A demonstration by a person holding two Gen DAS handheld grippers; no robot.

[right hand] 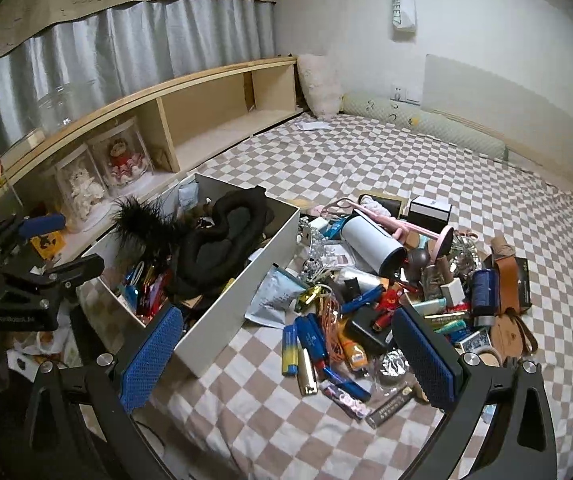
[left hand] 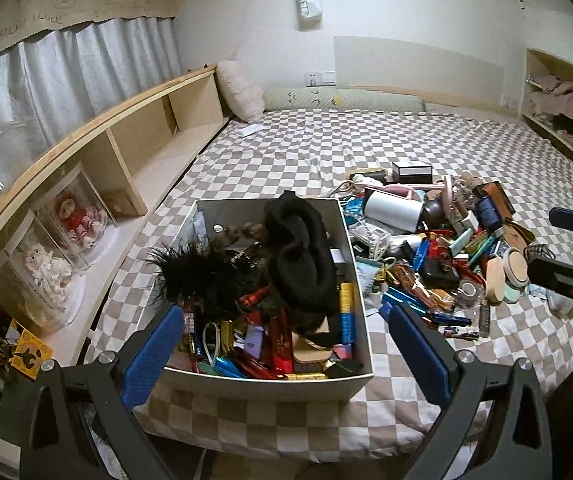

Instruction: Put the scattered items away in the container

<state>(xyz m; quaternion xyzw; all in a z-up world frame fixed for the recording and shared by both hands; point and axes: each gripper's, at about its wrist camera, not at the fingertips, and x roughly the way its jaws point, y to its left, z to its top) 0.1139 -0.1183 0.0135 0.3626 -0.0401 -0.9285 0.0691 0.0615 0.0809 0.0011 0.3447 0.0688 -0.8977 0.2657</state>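
Note:
A white rectangular box [left hand: 270, 386] stands on the checkered bed, heaped with black fabric [left hand: 302, 256], a black feather piece [left hand: 194, 268] and shiny wrappers. My left gripper [left hand: 286, 312] hangs open over the box's near end with nothing between its blue pads [left hand: 152, 356]. To the right of the box [right hand: 242, 276] lies a scattered pile: a white cylinder [right hand: 370, 244], a pink stand [right hand: 444, 236], blue lighters [right hand: 310, 338], a gold lighter [right hand: 308, 372] and a brown leather strap [right hand: 508, 284]. My right gripper [right hand: 286, 312] is open and empty above the pile's near edge.
A wooden shelf [left hand: 134, 136] with two clear doll cases [left hand: 78, 216] runs along the bed's left side under grey curtains. A fluffy pillow [left hand: 240, 90] and a green bolster [left hand: 346, 100] lie at the headboard. Bare checkered sheet [right hand: 366, 160] stretches beyond the pile.

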